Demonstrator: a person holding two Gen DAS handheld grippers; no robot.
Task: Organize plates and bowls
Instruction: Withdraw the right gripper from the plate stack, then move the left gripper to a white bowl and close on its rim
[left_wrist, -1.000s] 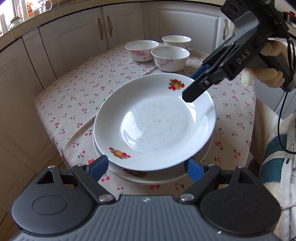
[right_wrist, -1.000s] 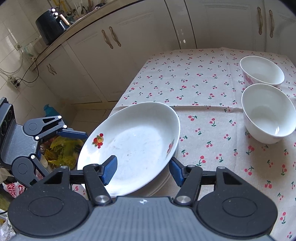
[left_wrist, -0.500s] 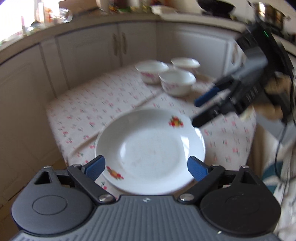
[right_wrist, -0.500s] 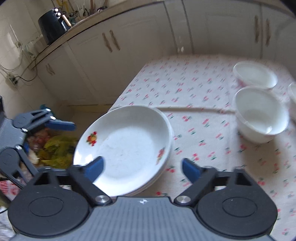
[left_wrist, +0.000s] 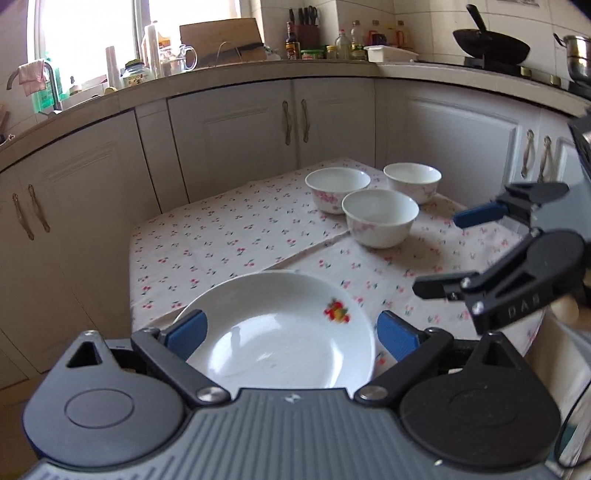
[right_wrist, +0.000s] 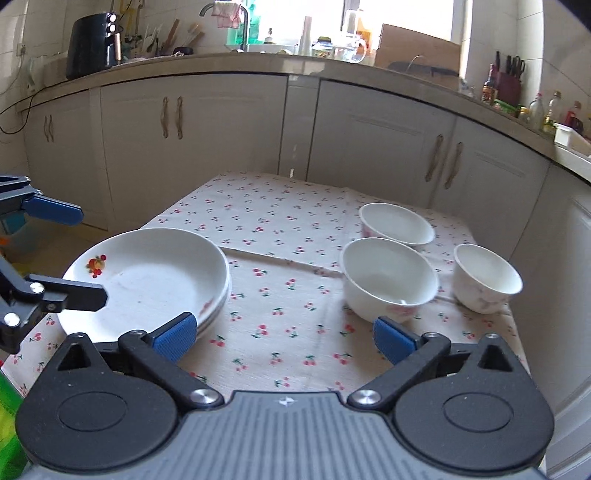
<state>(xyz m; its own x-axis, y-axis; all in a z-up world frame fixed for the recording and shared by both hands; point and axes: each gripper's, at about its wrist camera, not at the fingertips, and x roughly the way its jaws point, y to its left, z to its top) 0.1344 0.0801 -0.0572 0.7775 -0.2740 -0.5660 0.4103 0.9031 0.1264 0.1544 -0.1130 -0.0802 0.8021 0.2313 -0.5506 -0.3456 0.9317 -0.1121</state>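
Plates (right_wrist: 147, 280) sit stacked at the near left corner of the cherry-print tablecloth (right_wrist: 280, 229), and from my left wrist camera the lower one is almost wholly hidden under the top plate (left_wrist: 280, 332); only a sliver of rim shows. How many lie in the stack I cannot tell for sure. The near edge of that top plate is cut off by the body of my left tongs (left_wrist: 291, 332), whose blue pads (left_wrist: 184, 330) stand wide apart on either side of it, not touching it. The fruit decal is blurred.

My right tongs (right_wrist: 282, 334) are also spread wide, holding nothing, hovering over bare cloth between the plates and the nearest bowl (right_wrist: 389, 278). Its base is partly covered by my right pad (right_wrist: 393, 339). Two more bowls stand close behind and beside it: one farther back (right_wrist: 397, 223), one to the right (right_wrist: 487, 278) near the table edge. In the left view, the right tongs (left_wrist: 458, 253) hang at the frame's right edge, partly cut off.
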